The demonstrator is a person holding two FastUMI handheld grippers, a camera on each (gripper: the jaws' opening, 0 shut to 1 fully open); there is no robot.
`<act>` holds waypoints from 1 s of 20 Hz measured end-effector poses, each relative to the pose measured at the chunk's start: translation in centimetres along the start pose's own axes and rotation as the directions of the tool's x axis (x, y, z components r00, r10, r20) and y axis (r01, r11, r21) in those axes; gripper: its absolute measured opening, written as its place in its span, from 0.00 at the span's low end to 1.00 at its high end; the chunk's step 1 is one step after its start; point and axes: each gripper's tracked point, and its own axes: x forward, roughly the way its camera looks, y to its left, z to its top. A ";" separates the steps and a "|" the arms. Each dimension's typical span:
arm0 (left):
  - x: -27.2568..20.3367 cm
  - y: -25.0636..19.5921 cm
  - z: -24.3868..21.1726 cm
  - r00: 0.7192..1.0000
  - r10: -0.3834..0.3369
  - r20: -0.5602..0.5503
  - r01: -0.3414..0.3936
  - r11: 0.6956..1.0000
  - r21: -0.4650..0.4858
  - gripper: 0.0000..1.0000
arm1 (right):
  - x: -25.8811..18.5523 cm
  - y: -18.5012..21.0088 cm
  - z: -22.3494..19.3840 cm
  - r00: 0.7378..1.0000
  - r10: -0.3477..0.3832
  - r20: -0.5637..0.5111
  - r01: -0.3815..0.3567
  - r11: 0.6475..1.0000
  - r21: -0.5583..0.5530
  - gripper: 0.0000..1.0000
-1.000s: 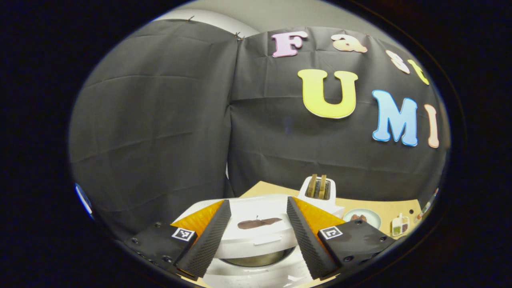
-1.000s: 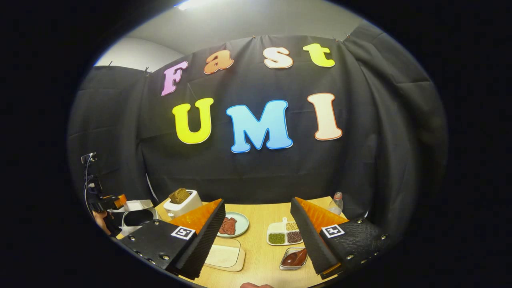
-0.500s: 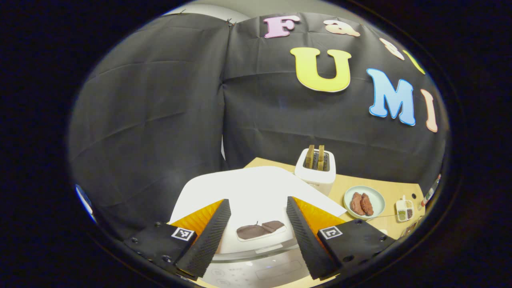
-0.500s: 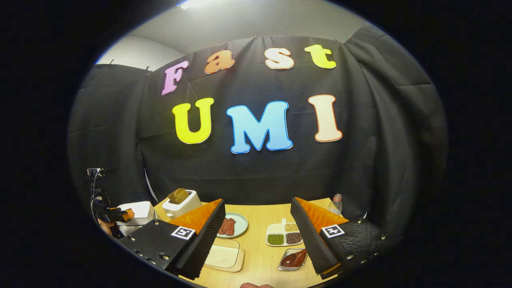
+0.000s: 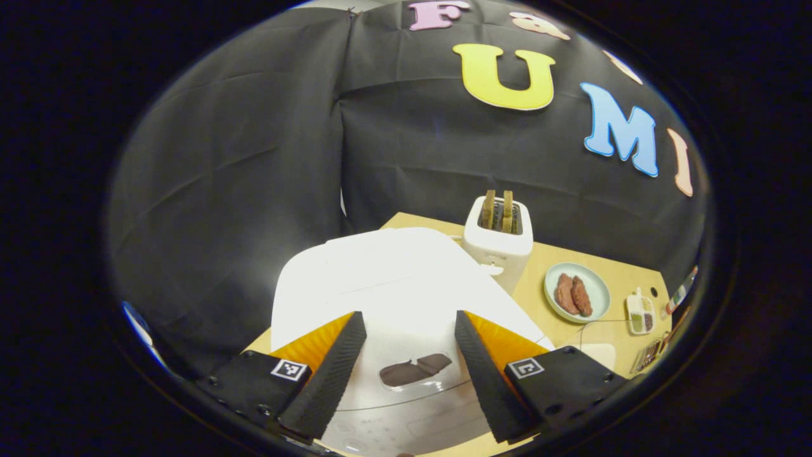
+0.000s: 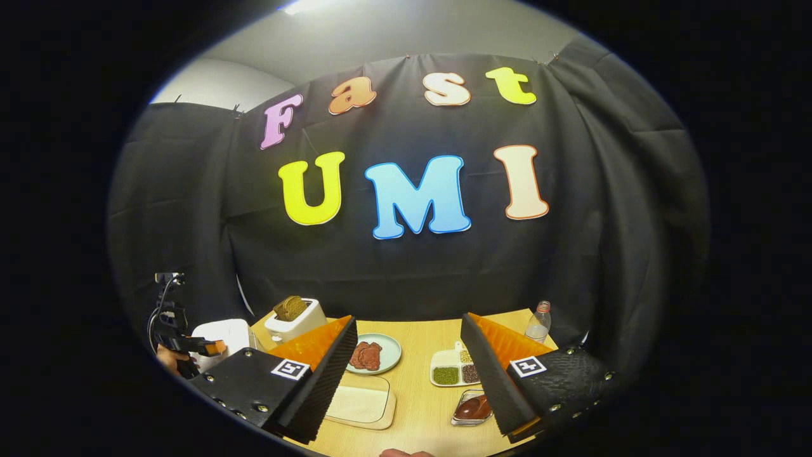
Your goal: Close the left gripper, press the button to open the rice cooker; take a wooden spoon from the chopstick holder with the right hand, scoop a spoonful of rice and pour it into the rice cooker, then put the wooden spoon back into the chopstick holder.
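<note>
in the left gripper view, the left gripper [image 5: 406,374] sits at the bottom of the picture with its two fingers spread apart and nothing between them. directly beneath and ahead of them is the white rice cooker [image 5: 387,285], its lid down; a small dark window on the lid shows in the gap between the fingers, and pale control markings lie at 6 o'clock, at the cooker's near edge. the cooker stands on a light wooden table [image 5: 634,285]. just beyond the cooker, at about 1 o'clock, stands a white toaster [image 5: 498,244] with two slices of bread upright in its slots. at 3 o'clock from the cooker lies a pale green plate [image 5: 593,293] with two dark red pieces on it, and farther right a small divided dish [image 5: 639,315] of grains.

in the right gripper view, the right gripper [image 6: 409,374] is also at the bottom, fingers wide apart and empty, above the table [image 6: 419,406]. between the fingers lie the green plate [image 6: 388,352] at 11 o'clock, the divided dish [image 6: 453,369] at 1 o'clock, a flat pale tray [image 6: 361,403] at 7 o'clock and a small clear container holding something dark brown [image 6: 471,407] at 5 o'clock. a clear bottle [image 6: 538,324] stands at the far right of the table. at 9 o'clock the toaster [image 6: 295,317] and the rice cooker [image 6: 225,333] stand side by side, with the left gripper [image 6: 190,346] just at the cooker's left, held by a hand [image 6: 168,360].
</note>
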 end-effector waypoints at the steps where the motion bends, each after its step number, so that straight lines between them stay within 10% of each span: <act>1: 0.0 -0.1 0.2 1.000 -0.002 0.002 0.002 1.000 0.004 0.99 | -0.2 0.0 0.0 1.000 -0.001 0.002 0.001 1.000 0.003 0.99; 11: -8.9 -5.2 8.4 0.959 -0.138 0.246 0.144 0.989 -0.009 0.97 | -1.6 -0.5 3.0 0.997 0.004 0.075 -0.001 0.999 -0.044 0.99; 20: -26.2 -17.4 17.5 0.751 -0.354 0.558 0.303 0.935 0.185 0.96 | -4.6 -0.9 7.0 0.985 -0.022 0.170 0.034 0.997 -0.065 0.99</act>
